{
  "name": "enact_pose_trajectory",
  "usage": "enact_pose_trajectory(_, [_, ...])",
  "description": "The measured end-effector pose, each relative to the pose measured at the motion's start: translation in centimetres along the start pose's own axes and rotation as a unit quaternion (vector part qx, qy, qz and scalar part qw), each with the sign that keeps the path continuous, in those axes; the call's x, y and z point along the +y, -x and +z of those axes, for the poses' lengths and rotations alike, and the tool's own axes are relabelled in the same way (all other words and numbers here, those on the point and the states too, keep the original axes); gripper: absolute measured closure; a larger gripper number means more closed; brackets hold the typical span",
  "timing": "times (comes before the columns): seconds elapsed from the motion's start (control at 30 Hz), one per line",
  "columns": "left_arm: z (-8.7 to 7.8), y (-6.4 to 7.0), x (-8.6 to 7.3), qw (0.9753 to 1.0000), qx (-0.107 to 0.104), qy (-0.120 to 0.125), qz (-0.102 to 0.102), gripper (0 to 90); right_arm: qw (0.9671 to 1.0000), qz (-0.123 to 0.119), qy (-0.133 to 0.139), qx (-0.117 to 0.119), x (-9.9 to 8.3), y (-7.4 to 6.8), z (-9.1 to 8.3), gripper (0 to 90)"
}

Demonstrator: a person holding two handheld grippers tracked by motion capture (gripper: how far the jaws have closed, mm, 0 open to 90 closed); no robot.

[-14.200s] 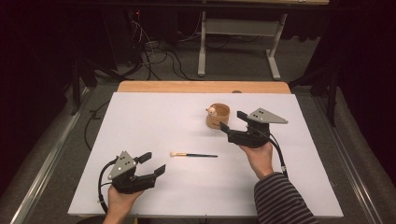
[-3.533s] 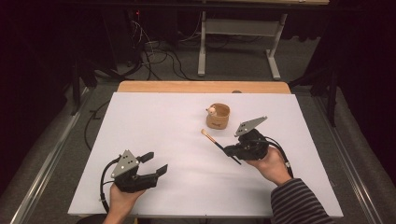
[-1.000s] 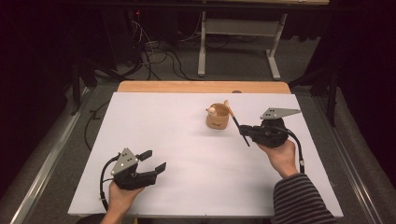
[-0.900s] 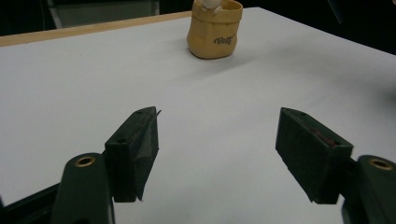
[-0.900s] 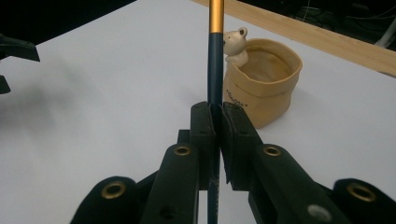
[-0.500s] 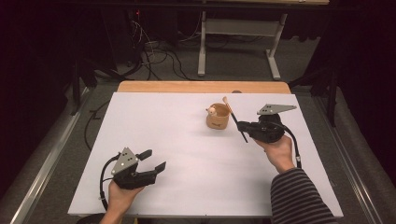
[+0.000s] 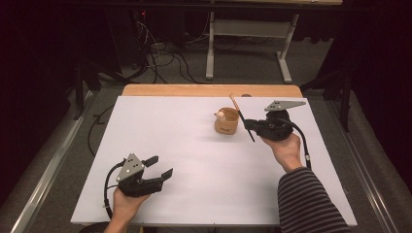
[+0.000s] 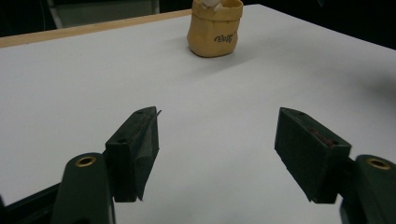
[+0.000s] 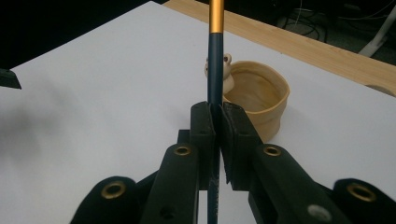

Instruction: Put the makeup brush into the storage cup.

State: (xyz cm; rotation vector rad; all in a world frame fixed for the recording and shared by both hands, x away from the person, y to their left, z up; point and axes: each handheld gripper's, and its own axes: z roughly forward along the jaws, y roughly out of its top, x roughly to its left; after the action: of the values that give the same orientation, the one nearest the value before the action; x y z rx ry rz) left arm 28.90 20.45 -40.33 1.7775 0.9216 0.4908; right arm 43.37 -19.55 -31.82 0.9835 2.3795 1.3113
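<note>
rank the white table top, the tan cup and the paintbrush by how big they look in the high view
1. white table top, by far the largest.
2. paintbrush: longest, but thin.
3. tan cup: shorter, wider; its order against the paintbrush is unsure.

brush [image 9: 215, 70]: dark handle, tilted, airborne | cup [image 7: 226, 122]: tan, upright, just beside

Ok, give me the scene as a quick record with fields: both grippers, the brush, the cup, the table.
right gripper: shut on the brush, beside the cup
brush: dark handle, gold ferrule, tilted, upper end above the cup's rim
cup: tan, upright, open, small figure on its rim
left gripper: open, holding nothing, near the table's front edge
table: white top, wooden strip along the far edge
</note>
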Motion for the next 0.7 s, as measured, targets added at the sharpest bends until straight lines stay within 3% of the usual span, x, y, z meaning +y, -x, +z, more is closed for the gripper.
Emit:
enact_pose_trajectory(0.43, [0.0,0.1,0.0,1.0,-0.001,-0.002,0.003,31.3,1.0,0.001,-0.006,-0.003,0.7,0.1,1.0,85.8])
enact_pose_trajectory(0.7, [0.0,0.1,0.0,1.0,-0.002,-0.001,0.003,31.3,1.0,0.002,0.006,-0.004,1.4,0.3,1.8,85.8])
